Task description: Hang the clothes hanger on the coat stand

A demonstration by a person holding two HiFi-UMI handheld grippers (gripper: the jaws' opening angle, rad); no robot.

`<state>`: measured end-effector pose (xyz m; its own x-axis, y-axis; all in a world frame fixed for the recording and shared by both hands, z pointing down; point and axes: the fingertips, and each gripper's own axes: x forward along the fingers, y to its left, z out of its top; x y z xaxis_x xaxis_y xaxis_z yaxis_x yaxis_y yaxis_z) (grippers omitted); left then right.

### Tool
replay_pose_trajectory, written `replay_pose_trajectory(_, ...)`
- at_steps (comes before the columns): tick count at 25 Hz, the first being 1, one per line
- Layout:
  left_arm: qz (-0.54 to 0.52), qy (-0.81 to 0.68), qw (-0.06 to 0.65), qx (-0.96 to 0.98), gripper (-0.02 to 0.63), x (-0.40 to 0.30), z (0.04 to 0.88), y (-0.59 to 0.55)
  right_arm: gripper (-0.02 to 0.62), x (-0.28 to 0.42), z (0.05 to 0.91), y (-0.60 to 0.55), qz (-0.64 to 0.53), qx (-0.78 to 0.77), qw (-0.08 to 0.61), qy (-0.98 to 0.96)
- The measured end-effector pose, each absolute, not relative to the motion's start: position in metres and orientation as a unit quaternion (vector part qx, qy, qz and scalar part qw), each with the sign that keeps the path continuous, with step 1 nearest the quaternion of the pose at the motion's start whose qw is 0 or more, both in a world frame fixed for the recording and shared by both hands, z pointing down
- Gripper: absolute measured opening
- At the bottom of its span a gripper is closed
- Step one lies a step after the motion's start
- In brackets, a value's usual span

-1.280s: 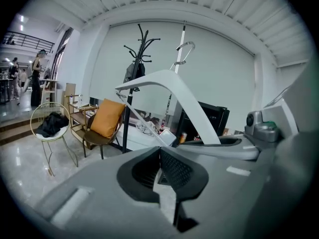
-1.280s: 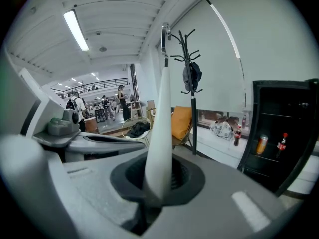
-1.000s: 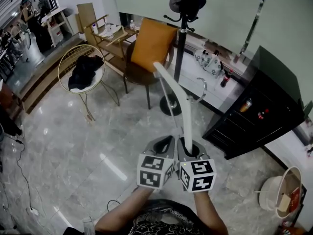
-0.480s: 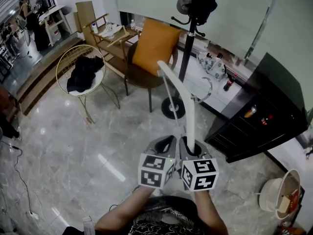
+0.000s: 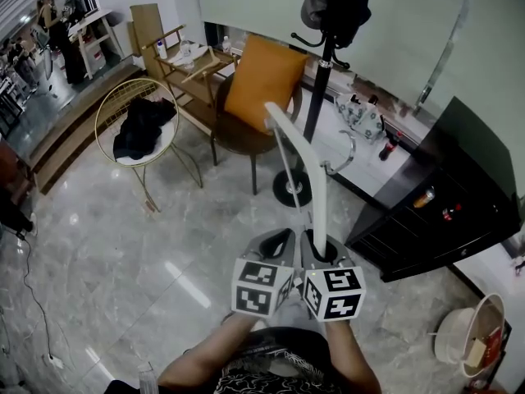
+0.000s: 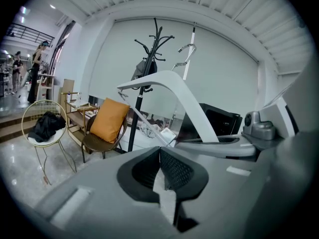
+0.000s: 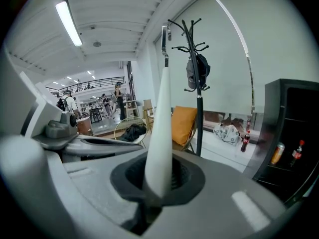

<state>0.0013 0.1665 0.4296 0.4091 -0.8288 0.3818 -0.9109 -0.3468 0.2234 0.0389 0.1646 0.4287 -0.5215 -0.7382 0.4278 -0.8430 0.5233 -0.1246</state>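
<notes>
In the head view a white clothes hanger point(image 5: 317, 183) rises from my right gripper point(image 5: 319, 251), which is shut on the end of one arm. Its metal hook point(image 5: 343, 156) points right, short of the black coat stand point(image 5: 321, 84). A dark bag point(image 5: 331, 2) hangs at the stand's top. My left gripper point(image 5: 277, 243) sits close beside the right one, shut and holding nothing. The right gripper view shows the hanger arm point(image 7: 160, 123) clamped between the jaws, with the stand point(image 7: 199, 88) ahead. The left gripper view shows the hanger point(image 6: 175, 86) to its right and the stand point(image 6: 143, 83) behind.
A chair with an orange cushion point(image 5: 261, 79) stands left of the stand's round base point(image 5: 291, 190). A gold wire chair with black clothing point(image 5: 141, 125) is further left. A black cabinet point(image 5: 447, 195) fills the right. A white bucket point(image 5: 467, 335) sits at the lower right.
The view has crept closer to the coat stand, which now sits a little further right and higher. Both grippers keep their pose, and the hanger stays clamped.
</notes>
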Motion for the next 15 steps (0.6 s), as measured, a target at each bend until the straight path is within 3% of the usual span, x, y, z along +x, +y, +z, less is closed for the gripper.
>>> replay_pose_trajectory(15, 0.112, -0.552, 0.198, 0.802, 0.006, 0.035, 0.430, 0.055, 0.023, 0.071, 0.431, 0.051, 0.158, 0.440, 0.164, -0.869)
